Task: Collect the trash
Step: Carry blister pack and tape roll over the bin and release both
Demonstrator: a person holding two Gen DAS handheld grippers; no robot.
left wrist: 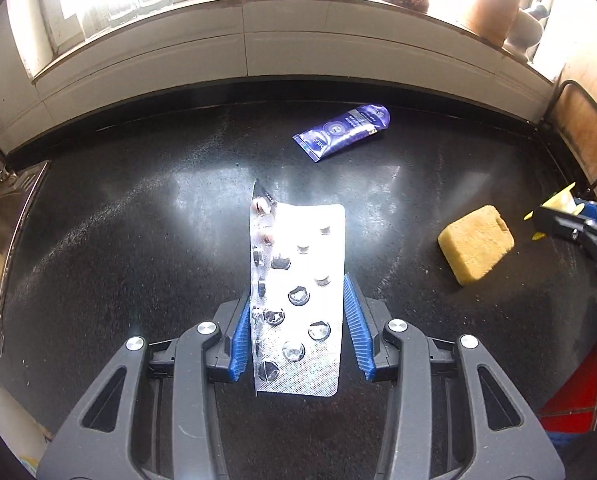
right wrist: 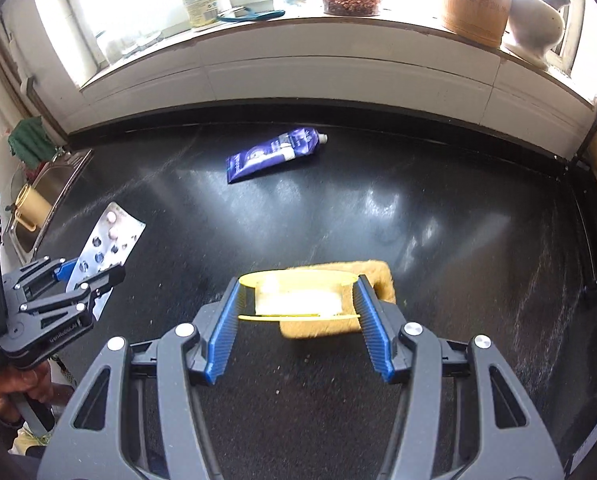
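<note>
Left gripper (left wrist: 296, 312) clamped edgewise on blister pack (left wrist: 296, 300), lifted above black counter (left wrist: 138, 220). Right gripper (right wrist: 297, 300) closed on yellow tape spool (right wrist: 298, 296) over sponge (right wrist: 382, 280). Risk: bowed foil slipping out (thin, springy). Blue tube (left wrist: 344, 130) uncollected.

The left gripper (right wrist: 94, 276) body reads "GenRobot.AI".

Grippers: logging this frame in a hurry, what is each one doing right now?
Left gripper: shut on the silver foil pill blister pack.
Right gripper: shut on the yellow plastic tape roll.
</note>
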